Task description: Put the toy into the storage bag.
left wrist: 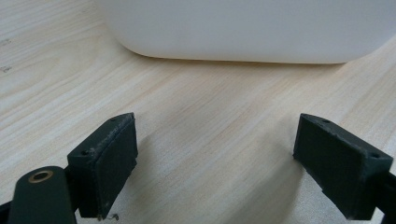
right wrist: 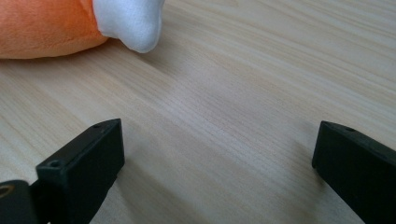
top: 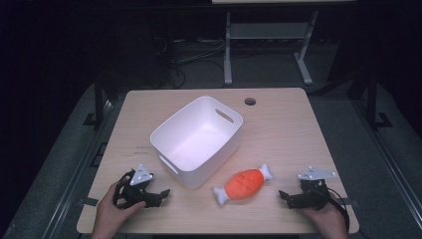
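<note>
A plush toy (top: 244, 184) shaped like a cut of meat — orange body with a white bone knob at each end — is seen lying flat on the wooden table (top: 278, 129), set at a slant, its upper knob turned toward the right gripper's side and its lower knob toward the near edge. It is placed between the two grippers, nearer the right one, and just beside the near right corner of a white plastic bin (top: 198, 140), without touching it as far as can be told.

The right gripper (top: 287, 197) is held low over the table to the right of the toy, a strip of bare wood being left between them. In the right gripper view its jaws are spread wide with only tabletop between them, and the toy (right wrist: 56, 28) is seen ahead and off to the left, one white knob lying outside the line of the jaws — nothing is gripped.

The left gripper (top: 160, 195) is held near the table's front left, close to the bin's near wall and further from the toy. In the left gripper view its jaws are likewise spread apart over bare wood, with the bin (left wrist: 252, 28) standing just ahead of them.
</note>
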Motion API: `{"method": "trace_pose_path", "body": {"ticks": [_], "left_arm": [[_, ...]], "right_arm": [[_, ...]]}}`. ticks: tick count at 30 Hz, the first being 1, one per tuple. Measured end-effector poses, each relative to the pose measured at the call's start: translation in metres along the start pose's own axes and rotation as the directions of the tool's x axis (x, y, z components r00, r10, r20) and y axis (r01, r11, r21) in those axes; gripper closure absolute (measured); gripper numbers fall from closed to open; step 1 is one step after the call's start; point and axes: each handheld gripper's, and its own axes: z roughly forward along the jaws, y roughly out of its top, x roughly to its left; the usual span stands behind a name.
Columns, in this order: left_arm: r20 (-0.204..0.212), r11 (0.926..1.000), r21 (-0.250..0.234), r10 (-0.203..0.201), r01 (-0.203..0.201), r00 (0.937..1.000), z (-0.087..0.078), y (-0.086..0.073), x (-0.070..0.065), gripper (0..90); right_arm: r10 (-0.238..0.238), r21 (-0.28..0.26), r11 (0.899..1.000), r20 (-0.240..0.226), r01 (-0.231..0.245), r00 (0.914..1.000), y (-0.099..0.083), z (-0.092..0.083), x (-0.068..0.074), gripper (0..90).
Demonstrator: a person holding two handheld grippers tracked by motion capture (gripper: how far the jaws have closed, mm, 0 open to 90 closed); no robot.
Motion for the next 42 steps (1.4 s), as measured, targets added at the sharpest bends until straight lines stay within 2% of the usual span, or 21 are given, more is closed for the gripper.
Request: {"method": "trace_pose_path", "body": {"ticks": [4, 7, 9, 13, 18, 20, 22, 31, 42], "left_arm": [[0.0, 1.0, 0.0, 0.001, -0.001, 1.0, 0.0, 0.0, 0.0, 12.7], [0.0, 1.0, 0.0, 0.0, 0.0, 1.0, 0.0, 0.0, 0.0, 12.7], [0.0, 1.0, 0.0, 0.0, 0.0, 1.0, 0.0, 0.0, 0.0, 12.7], [0.0, 1.0, 0.0, 0.0, 0.0, 1.0, 0.0, 0.0, 0.0, 12.7], [0.0, 1.0, 0.0, 0.0, 0.0, 1.0, 0.0, 0.0, 0.0, 12.7], [0.0, 1.0, 0.0, 0.0, 0.0, 1.0, 0.0, 0.0, 0.0, 12.7], [0.0, 1.0, 0.0, 0.0, 0.0, 1.0, 0.0, 0.0, 0.0, 12.7], [0.0, 1.0, 0.0, 0.0, 0.0, 1.0, 0.0, 0.0, 0.0, 12.7], [0.0, 1.0, 0.0, 0.0, 0.0, 1.0, 0.0, 0.0, 0.0, 12.7]], "right_arm": [[-0.006, 0.002, 1.0, -0.006, 0.006, 1.0, 0.0, -0.001, 0.0, 3.0], [-0.009, 0.006, 1.0, -0.009, 0.009, 0.9999, 0.0, -0.005, -0.001, 13.5], [-0.01, 0.009, 1.0, -0.015, 0.01, 0.9998, 0.0, -0.007, -0.001, 15.5], [-0.008, 0.015, 1.0, -0.055, 0.009, 0.9984, 0.003, -0.01, 0.001, 31.9], [-0.024, -0.01, 1.0, -0.099, 0.023, 0.9948, 0.007, -0.016, 0.005, 58.9], [-0.029, -0.02, 0.999, -0.13, 0.026, 0.9911, 0.009, -0.017, 0.006, 73.1], [-0.057, -0.033, 0.998, -0.145, 0.052, 0.9879, 0.011, -0.018, 0.008, 89.8], [-0.094, -0.046, 0.995, -0.206, 0.086, 0.9742, 0.026, -0.007, 0.014, 89.8], [-0.11, -0.04, 0.994, -0.215, 0.104, 0.9704, 0.038, 0.006, 0.015, 89.8]]}}
